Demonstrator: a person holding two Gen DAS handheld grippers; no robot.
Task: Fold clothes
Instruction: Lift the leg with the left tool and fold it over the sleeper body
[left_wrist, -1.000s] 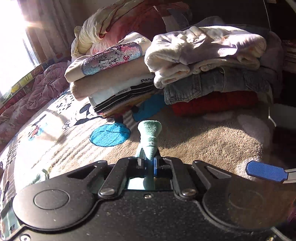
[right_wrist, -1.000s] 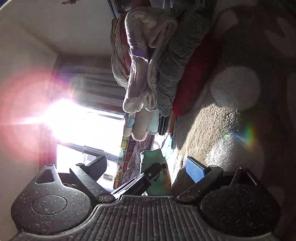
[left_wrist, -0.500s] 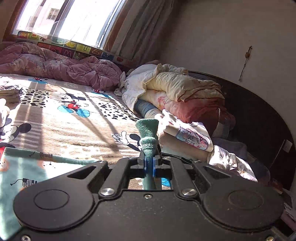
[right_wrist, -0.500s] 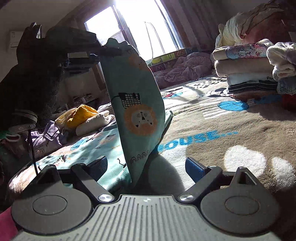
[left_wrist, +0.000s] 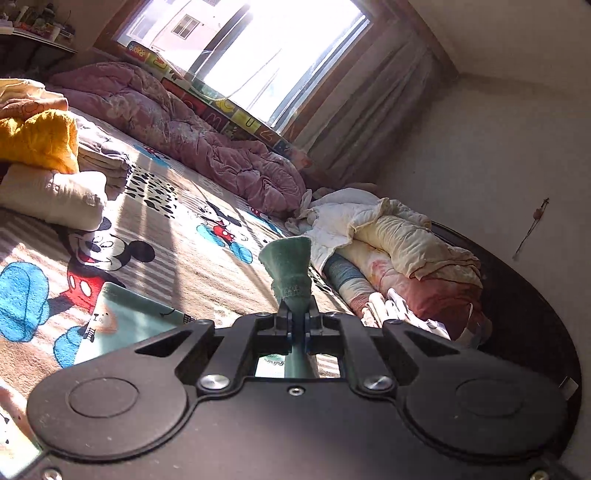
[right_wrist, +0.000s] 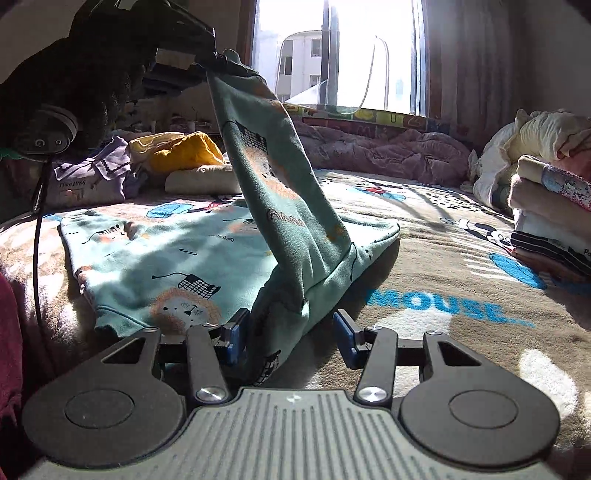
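Pink quilt (left_wrist: 192, 136), window (right_wrist: 332, 55), cartoon blanket (left_wrist: 155, 236).

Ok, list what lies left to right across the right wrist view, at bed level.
Purple top → yellow garment → teal printed garment, one part lifted by the left tongs → blue MOUSE lettering → folded stack.

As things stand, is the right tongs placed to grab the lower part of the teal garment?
Probably yes. The right tongs are open with a fold of the teal garment between the pads, nothing blocking; the left tongs hold its cuff up.
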